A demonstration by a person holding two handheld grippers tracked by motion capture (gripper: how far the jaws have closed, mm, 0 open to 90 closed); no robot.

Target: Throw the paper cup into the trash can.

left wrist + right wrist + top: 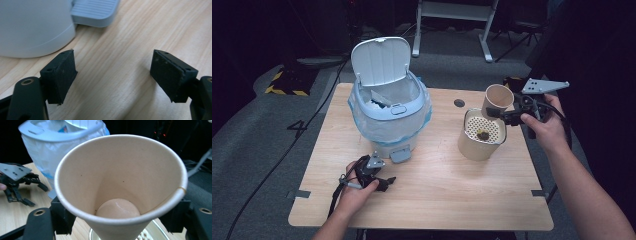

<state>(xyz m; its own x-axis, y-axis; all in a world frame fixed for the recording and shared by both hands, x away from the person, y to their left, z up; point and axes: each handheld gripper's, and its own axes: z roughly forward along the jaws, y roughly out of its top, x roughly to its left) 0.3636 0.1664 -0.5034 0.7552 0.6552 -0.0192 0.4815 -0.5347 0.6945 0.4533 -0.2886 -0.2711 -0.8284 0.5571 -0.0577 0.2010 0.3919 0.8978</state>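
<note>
We hold an empty paper cup above the strainer pot, with the bin open on the left.

From the high view, our right gripper (501,113) pinches the paper cup (497,100) tilted at the far right of the table (432,200), just above the round pot (480,136), whose strainer insert carries a small dark lump; the pedal bin (388,107) stands far left, lid up, lined with a bag and holding some rubbish, and our left gripper (388,182) rests near its pedal (401,155). In the left gripper view, our jaws stand spread with nothing between them, over bare wood beside the bin's pedal (96,11). In the right gripper view, our jaws squeeze the cup (120,185) from both sides; it looks emptied, only a wet sheen on its bottom. We judge the pouring done, and binning the cup left.
</note>
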